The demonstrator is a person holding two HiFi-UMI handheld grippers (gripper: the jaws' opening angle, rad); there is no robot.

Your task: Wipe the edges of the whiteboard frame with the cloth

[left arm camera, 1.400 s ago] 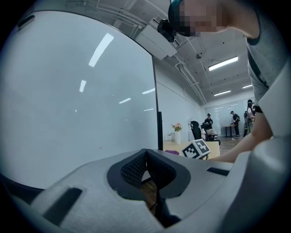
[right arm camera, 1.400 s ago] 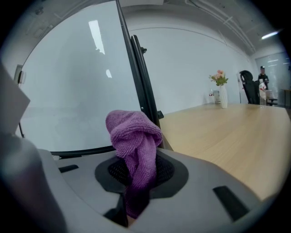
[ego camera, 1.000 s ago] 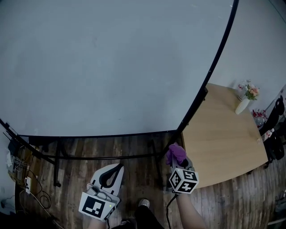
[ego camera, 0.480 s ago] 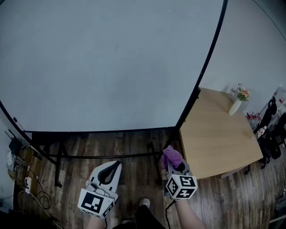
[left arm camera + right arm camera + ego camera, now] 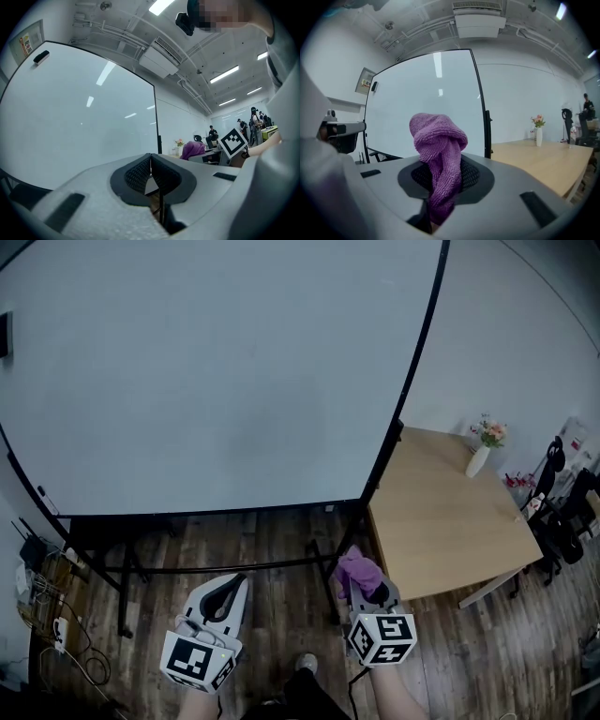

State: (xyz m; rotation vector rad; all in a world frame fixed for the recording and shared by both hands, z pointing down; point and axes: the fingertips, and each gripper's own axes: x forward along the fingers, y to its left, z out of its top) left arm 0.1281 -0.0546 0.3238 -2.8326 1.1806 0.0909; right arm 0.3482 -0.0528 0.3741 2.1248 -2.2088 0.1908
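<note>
Our right tool grips the purple cloth, held low and well short of the whiteboard frame. Our left tool is closed and empty. The bunched cloth may pull loose if we drag it hard along the edge.

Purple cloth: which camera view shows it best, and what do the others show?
Right gripper view: the purple cloth fills the centre, clamped in the right gripper, weave clear. The head view shows a small bunch; the left gripper view, a distant purple lump.

Nubby purple terry cloth; glossy whiteboard; matt wooden table.
</note>
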